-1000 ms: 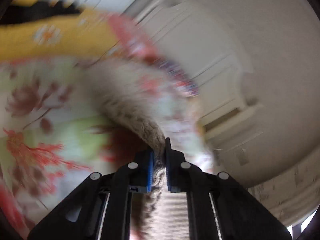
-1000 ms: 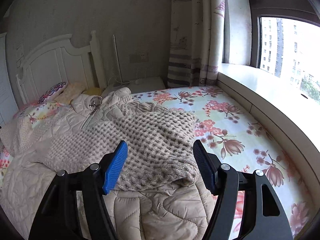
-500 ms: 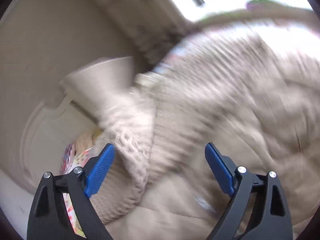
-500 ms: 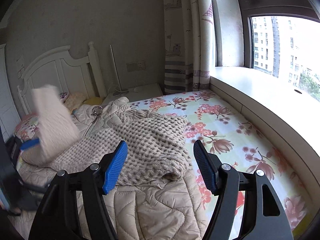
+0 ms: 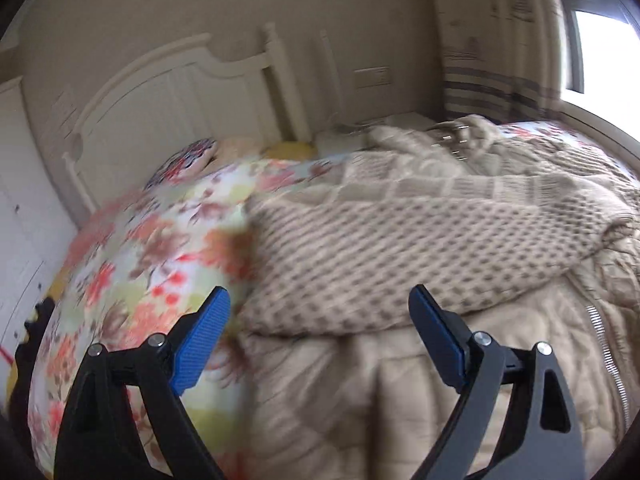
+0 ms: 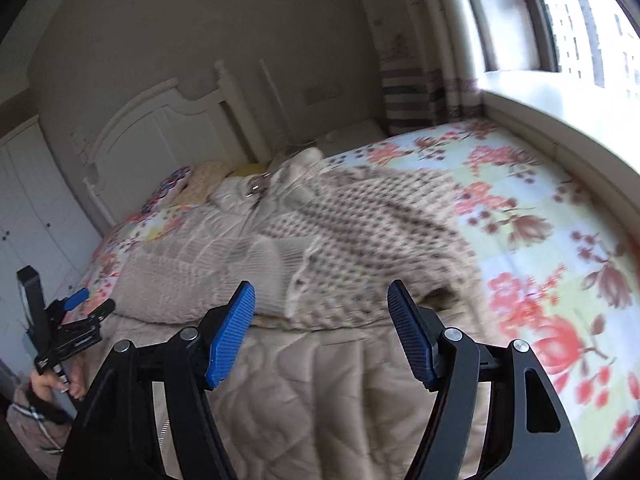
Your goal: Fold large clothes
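Observation:
A beige waffle-knit sweater (image 6: pixel 360 240) lies spread on the bed, its sleeve (image 6: pixel 264 272) folded across the body. Under it sits a beige quilted jacket (image 6: pixel 320 392) with a zipper (image 5: pixel 604 344). In the left wrist view the sweater (image 5: pixel 400 248) is just beyond my left gripper (image 5: pixel 320 320), which stands open and holds nothing. My right gripper (image 6: pixel 322 316) is open too, hovering over the sweater's near hem. The left gripper (image 6: pixel 80 312) also shows at the far left of the right wrist view, held by a hand (image 6: pixel 52 384).
A floral bedsheet (image 6: pixel 540 248) covers the bed. A floral pillow or duvet (image 5: pixel 140 272) bulges at the left. The white headboard (image 6: pixel 160 136) and pillows (image 6: pixel 200 188) stand at the back, a wardrobe (image 6: pixel 32 208) at the left, a window sill (image 6: pixel 560 120) at the right.
My left gripper was shut on the knit sleeve, then let it go; the sleeve flew over and now lies on the sweater. The right gripper dipped toward the sweater's hem.

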`<control>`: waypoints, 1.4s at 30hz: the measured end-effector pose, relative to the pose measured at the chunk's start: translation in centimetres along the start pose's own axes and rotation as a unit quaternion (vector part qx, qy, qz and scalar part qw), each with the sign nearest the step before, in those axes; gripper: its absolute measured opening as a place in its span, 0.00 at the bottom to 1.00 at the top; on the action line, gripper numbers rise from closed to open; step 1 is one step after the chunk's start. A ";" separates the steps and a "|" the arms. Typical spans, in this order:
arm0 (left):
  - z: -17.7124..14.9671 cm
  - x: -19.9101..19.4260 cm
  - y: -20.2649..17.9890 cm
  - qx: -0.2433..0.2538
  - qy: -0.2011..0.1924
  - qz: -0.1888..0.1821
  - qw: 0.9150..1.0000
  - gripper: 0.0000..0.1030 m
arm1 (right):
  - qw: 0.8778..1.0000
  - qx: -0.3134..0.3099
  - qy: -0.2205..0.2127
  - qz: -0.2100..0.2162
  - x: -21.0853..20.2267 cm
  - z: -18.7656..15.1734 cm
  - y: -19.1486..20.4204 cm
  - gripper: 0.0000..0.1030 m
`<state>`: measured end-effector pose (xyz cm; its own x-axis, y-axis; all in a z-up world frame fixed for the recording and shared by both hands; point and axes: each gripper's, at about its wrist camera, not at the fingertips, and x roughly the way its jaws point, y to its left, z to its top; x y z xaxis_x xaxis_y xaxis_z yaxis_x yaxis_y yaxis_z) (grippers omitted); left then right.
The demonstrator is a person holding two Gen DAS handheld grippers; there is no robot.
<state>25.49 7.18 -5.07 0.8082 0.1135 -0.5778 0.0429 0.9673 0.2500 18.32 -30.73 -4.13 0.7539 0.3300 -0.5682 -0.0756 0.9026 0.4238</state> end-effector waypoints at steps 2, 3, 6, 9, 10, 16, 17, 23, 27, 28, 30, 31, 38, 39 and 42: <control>-0.6 0.9 2.0 -0.022 0.008 0.012 1.000 0.88 | 1.000 -0.005 0.014 -0.007 1.8 0.2 1.0 0.64; -1.2 1.0 2.4 -0.034 0.012 0.010 0.999 0.88 | 1.000 -0.008 0.018 -0.020 2.7 0.4 1.3 0.64; -2.2 1.3 2.8 -0.045 0.024 0.003 0.999 0.88 | 0.998 0.013 0.050 -0.043 5.7 1.0 1.3 0.61; -2.2 1.3 2.2 -0.032 0.020 0.009 0.999 0.88 | 0.996 -0.031 0.063 -0.053 7.3 0.8 2.8 0.27; -2.2 1.4 2.1 -0.029 0.021 0.009 0.999 0.88 | 0.994 -0.055 0.053 -0.076 7.3 1.0 3.6 0.11; -2.3 2.0 3.1 -0.052 0.036 -0.002 0.998 0.92 | 0.983 -0.133 -0.052 -0.119 3.9 3.2 6.4 0.05; -2.3 2.0 3.1 -0.053 0.037 -0.003 0.998 0.92 | 0.982 -0.137 -0.043 -0.126 4.6 3.4 6.2 0.05; -2.3 2.2 2.9 -0.045 0.042 -0.004 0.998 0.93 | 0.978 -0.117 0.062 -0.162 10.7 2.1 2.8 0.07; -2.2 0.5 3.9 -0.062 0.018 -0.018 0.998 0.93 | 0.978 -0.088 0.038 -0.185 7.6 2.2 2.9 0.44; -1.9 -0.1 4.2 -0.066 0.008 -0.023 0.998 0.93 | 0.978 -0.092 0.018 -0.184 6.6 2.2 3.2 0.49; -0.4 -1.7 4.9 -0.080 -0.023 -0.034 0.996 0.93 | 0.977 -0.119 -0.017 -0.177 5.0 2.7 4.7 0.49; 0.2 -2.0 5.0 -0.085 -0.029 -0.036 0.995 0.93 | 0.977 -0.130 -0.028 -0.169 4.7 2.9 5.5 0.49; 3.5 5.2 1.6 -0.063 0.080 -0.037 0.994 0.94 | 0.972 -0.201 0.040 -0.116 10.8 1.7 10.4 0.49; 2.9 6.6 0.8 -0.050 0.104 -0.034 0.993 0.94 | 0.968 -0.203 0.075 -0.128 12.4 0.9 10.1 0.49; 1.9 7.5 -0.2 -0.023 0.111 -0.020 0.993 0.95 | 0.969 -0.206 0.077 -0.116 12.7 0.0 9.2 0.50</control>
<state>32.65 7.38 -7.93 0.6572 0.1175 -0.7445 0.0409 0.9808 0.1908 27.17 -18.19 -7.44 0.6774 0.1142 -0.7267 -0.1944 0.9806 -0.0271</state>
